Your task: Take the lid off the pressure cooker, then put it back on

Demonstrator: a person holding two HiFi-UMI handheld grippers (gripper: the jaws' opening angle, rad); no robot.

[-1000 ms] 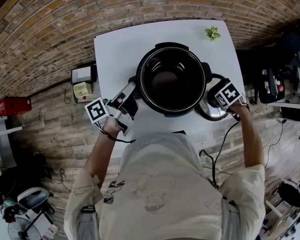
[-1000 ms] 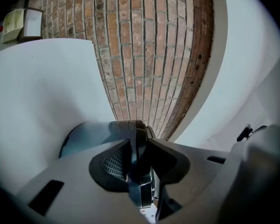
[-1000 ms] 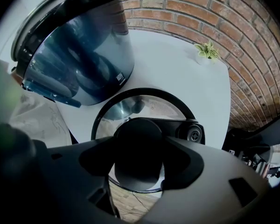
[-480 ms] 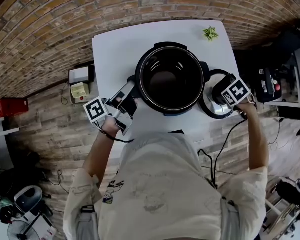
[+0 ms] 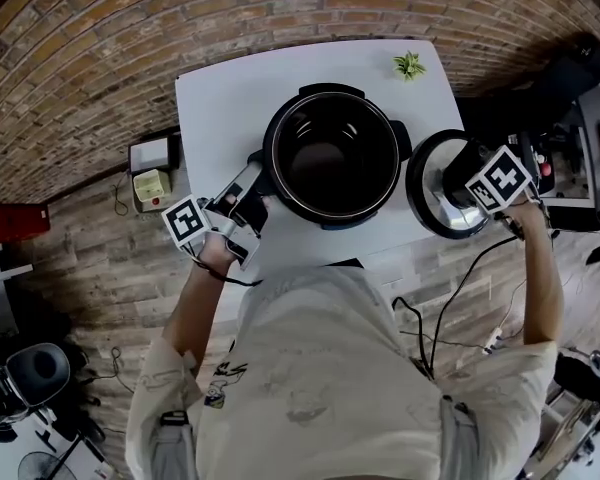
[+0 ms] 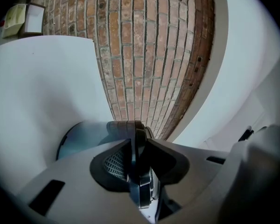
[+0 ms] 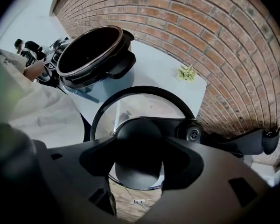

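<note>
Lid (image 5: pixel 438 206) has risen rightward, knob (image 7: pixel 137 141) clenched in my right gripper (image 7: pixel 139 164); left gripper (image 6: pixel 138 160) pinches cooker handle (image 6: pixel 126 126); smooth knob might slip.

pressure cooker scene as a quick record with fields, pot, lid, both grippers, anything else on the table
pot: open, looks empty, on the white table
lid: off the pot, held at its right
left gripper: shut on the pot's side handle
right gripper: shut on the lid's knob, pointing down
also on table: small green plant, far corner
</note>
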